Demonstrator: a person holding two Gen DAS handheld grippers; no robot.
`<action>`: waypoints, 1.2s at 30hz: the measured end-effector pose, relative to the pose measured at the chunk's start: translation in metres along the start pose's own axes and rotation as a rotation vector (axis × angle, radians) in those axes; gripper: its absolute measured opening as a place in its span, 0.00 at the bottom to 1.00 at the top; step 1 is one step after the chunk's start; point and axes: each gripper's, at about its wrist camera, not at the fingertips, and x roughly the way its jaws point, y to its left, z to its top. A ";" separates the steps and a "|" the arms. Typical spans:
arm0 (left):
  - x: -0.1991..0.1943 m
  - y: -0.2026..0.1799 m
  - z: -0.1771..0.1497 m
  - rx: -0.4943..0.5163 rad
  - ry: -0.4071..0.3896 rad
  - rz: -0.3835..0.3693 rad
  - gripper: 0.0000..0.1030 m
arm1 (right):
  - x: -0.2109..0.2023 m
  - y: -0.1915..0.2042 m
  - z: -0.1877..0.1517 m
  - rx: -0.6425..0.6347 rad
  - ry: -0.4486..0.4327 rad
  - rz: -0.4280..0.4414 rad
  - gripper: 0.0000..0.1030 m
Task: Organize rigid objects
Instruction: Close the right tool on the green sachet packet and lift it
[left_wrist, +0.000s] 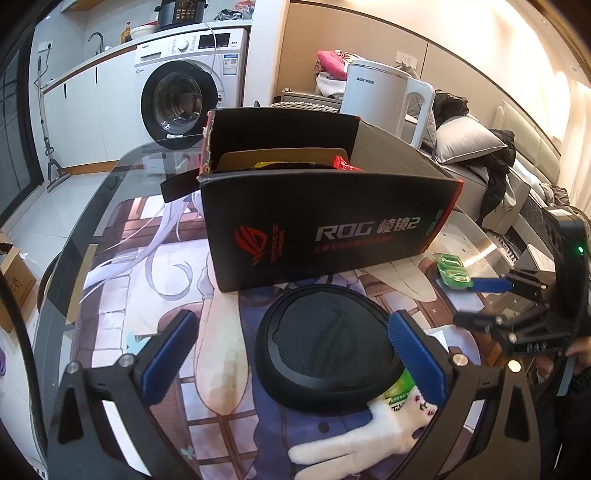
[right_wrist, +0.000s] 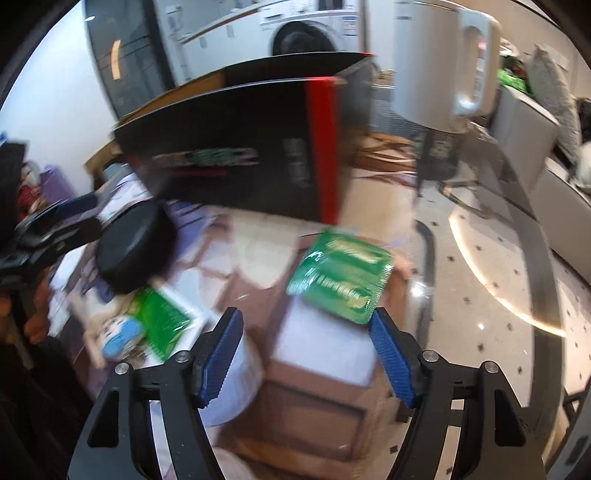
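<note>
A black ROG cardboard box (left_wrist: 317, 218) stands open on the printed table mat, with items inside; it also shows in the right wrist view (right_wrist: 236, 158). A black oval case (left_wrist: 328, 347) lies in front of it, also in the right wrist view (right_wrist: 136, 251). My left gripper (left_wrist: 291, 354) is open, its blue fingers on either side of the case. A green blister pack (right_wrist: 341, 277) lies near the box's right corner, also in the left wrist view (left_wrist: 452, 269). My right gripper (right_wrist: 306, 354) is open just short of the pack. The right view is blurred.
A white plush toy (left_wrist: 365, 432) and a green packet (left_wrist: 400, 389) lie by the case. A white kettle (left_wrist: 388, 99) stands behind the box. The glass table's curved edge (left_wrist: 74, 236) runs on the left. A washing machine and a sofa are beyond.
</note>
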 end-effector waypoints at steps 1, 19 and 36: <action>0.000 0.000 0.000 0.001 0.000 0.001 1.00 | 0.000 0.005 -0.001 -0.020 -0.004 0.013 0.70; 0.003 0.000 -0.001 0.014 0.018 0.001 1.00 | 0.025 -0.007 0.033 -0.167 0.038 -0.081 0.70; 0.004 -0.001 -0.001 0.016 0.021 0.002 1.00 | 0.006 -0.003 0.028 -0.152 -0.085 -0.043 0.24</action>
